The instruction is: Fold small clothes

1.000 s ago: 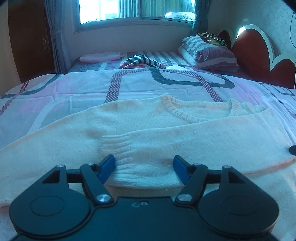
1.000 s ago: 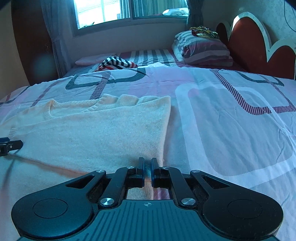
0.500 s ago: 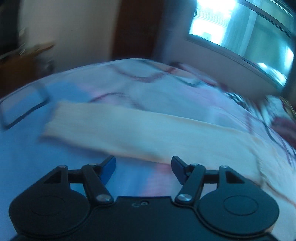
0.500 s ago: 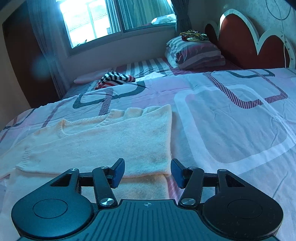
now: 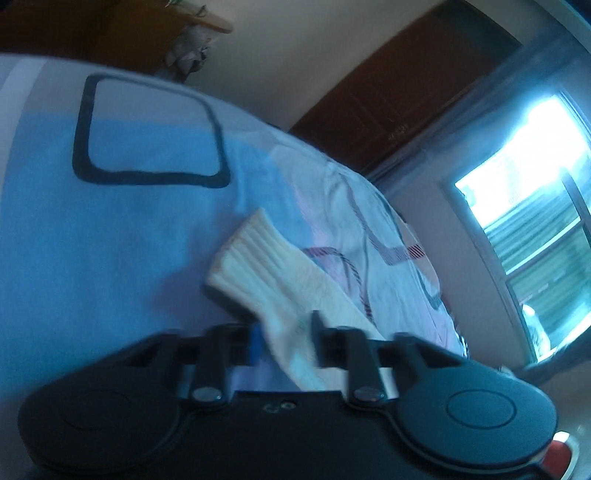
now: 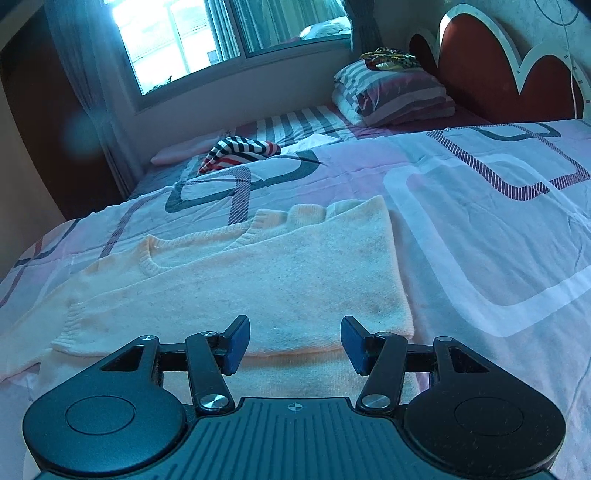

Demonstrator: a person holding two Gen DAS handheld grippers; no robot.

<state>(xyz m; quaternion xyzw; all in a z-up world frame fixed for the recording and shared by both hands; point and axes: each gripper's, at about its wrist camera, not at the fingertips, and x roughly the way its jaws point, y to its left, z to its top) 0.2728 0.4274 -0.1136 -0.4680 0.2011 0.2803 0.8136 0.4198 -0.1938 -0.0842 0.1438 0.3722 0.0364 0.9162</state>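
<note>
A cream knit sweater (image 6: 266, 280) lies flat on the patterned bedspread (image 6: 480, 236), its right sleeve folded across the body. My right gripper (image 6: 294, 341) is open and empty, just above the sweater's near hem. In the left wrist view, the sweater's left sleeve (image 5: 280, 280) with its ribbed cuff runs between the fingers of my left gripper (image 5: 286, 338). The jaws stand partly closed around the sleeve. The view is blurred, so I cannot tell if they pinch it.
A striped garment (image 6: 240, 149) lies further up the bed. Stacked pillows (image 6: 391, 92) sit against the red headboard (image 6: 491, 70). A window (image 6: 229, 33) is behind the bed. A dark wooden door (image 5: 391, 103) shows in the left wrist view.
My left gripper swung left to the sleeve's cuff end and its jaws narrowed around the sleeve. My right gripper opened from shut and lifted slightly back from the sweater.
</note>
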